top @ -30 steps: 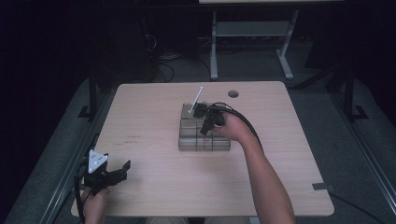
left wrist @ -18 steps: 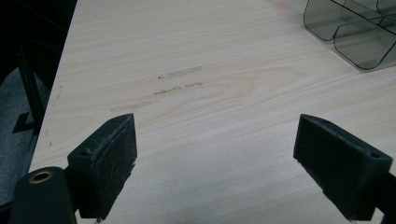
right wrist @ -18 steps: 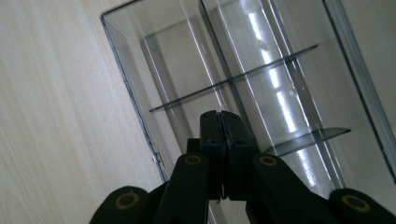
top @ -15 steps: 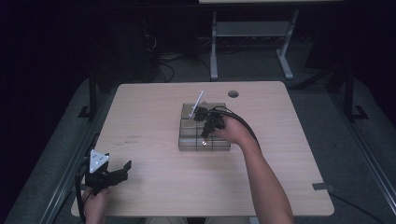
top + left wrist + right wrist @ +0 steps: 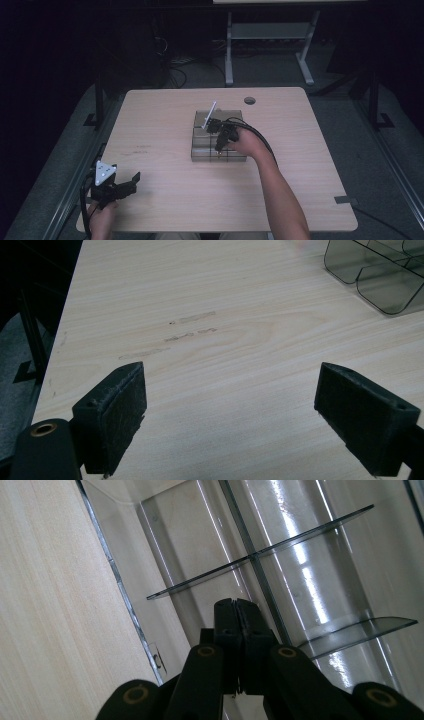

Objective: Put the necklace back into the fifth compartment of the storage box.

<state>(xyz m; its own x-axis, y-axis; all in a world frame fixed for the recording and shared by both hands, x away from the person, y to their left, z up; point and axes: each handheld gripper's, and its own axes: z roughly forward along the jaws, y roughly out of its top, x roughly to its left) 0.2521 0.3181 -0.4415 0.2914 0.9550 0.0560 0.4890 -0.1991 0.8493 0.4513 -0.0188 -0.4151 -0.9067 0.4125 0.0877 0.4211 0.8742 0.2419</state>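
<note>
A smoky clear organizer (image 5: 202,150) with several compartments stands in the middle of the wooden table (image 5: 160,115). My right gripper (image 5: 219,148) points down into its near part with both jaws pressed together and nothing between them. In the right gripper view the shut right gripper (image 5: 236,604) hangs over the organizer's thin dividers (image 5: 260,555). My left gripper (image 5: 131,183) rests at the table's near left corner, jaws wide apart and empty. In the left gripper view the left gripper (image 5: 227,425) faces bare wood, with the organizer (image 5: 380,275) far off at the upper right.
A round cable hole (image 5: 250,100) sits near the table's far edge. A strip of tape (image 5: 345,200) lies at the near right edge. A metal stand (image 5: 265,35) and cables are on the dark floor behind the table.
My right gripper has sunk lower and nearer, into the organizer's front compartments, still shut. The left gripper has stayed where it was.
</note>
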